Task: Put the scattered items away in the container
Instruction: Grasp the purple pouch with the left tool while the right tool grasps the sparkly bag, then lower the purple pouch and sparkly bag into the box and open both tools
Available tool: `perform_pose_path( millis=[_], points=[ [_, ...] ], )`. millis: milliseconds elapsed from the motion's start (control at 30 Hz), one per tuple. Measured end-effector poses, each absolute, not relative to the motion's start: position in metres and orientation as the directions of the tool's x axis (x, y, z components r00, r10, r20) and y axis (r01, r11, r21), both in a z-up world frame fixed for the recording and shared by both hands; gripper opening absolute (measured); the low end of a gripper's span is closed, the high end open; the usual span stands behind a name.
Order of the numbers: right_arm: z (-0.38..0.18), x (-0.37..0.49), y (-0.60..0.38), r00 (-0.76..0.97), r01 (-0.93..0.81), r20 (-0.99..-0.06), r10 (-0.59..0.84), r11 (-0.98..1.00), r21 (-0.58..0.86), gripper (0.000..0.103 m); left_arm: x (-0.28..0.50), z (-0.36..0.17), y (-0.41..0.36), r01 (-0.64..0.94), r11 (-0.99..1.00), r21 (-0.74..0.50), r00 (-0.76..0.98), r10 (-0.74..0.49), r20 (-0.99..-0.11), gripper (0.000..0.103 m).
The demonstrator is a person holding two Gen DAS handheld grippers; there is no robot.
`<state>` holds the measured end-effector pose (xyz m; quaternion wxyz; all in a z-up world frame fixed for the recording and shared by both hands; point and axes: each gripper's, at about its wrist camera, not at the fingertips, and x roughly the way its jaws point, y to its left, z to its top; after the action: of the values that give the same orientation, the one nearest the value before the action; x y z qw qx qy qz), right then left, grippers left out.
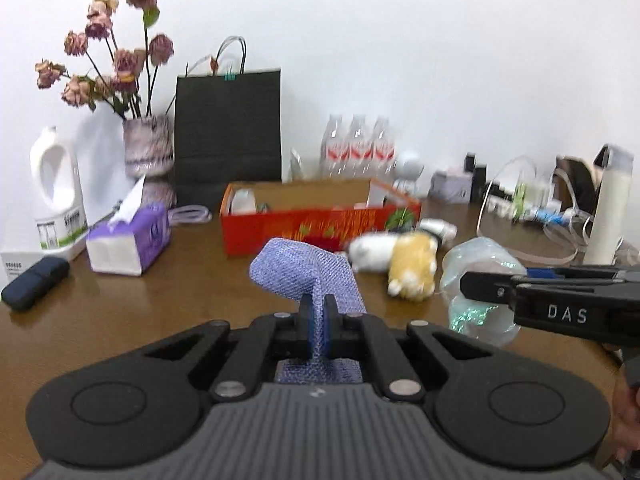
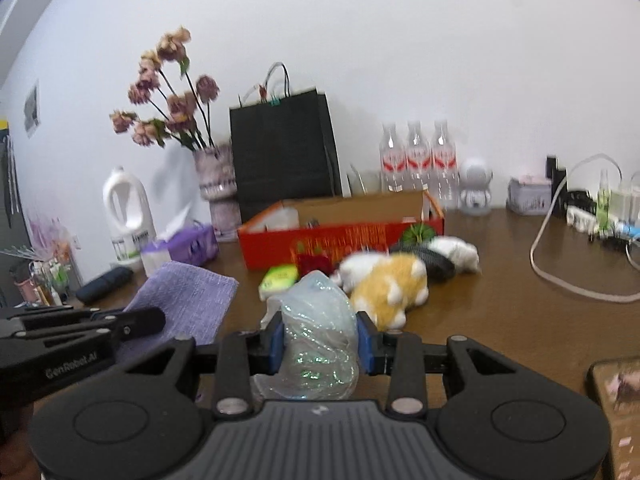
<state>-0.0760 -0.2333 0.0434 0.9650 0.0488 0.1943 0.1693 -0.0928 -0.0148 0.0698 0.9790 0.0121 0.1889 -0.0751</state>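
The brown table (image 1: pixel 120 320) carries the red cardboard box (image 1: pixel 320 228) at 12 o'clock of both grippers; white items inside are too blurred to name. The left gripper (image 1: pixel 319 322) pinches a purple cloth (image 1: pixel 304 272). The right gripper (image 2: pixel 320 340) squeezes a clear plastic bag (image 2: pixel 320 320). A plush toy (image 2: pixel 388 284) lies at the bag's 1 o'clock.
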Motion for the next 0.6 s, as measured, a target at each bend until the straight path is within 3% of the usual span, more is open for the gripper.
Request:
perform_pose_path(
  millis=[200, 333, 467, 600],
  points=[
    [0.097, -0.015, -0.243, 0.878, -0.357, -0.298, 0.375, 0.927, 0.117, 0.035, -0.002, 0.113, -0.011, 0.205, 0.979, -0.008, 0.916, -0.195, -0.35, 0.005],
    [0.143, 0.077, -0.245, 0.881, -0.36, -0.287, 0.376, 0.927, 0.109, 0.035, 0.109, 0.142, -0.008, 0.234, 0.969, -0.078, 0.881, -0.245, -0.404, 0.005],
    [0.151, 0.207, -0.238, 0.825, -0.336, -0.403, 0.396, 0.917, 0.214, 0.036, 0.233, 0.141, -0.024, 0.233, 0.971, -0.051, 0.812, -0.223, -0.539, 0.006],
    [0.12, 0.328, -0.221, 0.753, -0.251, -0.58, 0.311, 0.95, 0.185, 0.036, 0.33, 0.12, -0.04, 0.194, 0.981, -0.001, 0.771, -0.153, -0.618, 0.005]
  ],
)
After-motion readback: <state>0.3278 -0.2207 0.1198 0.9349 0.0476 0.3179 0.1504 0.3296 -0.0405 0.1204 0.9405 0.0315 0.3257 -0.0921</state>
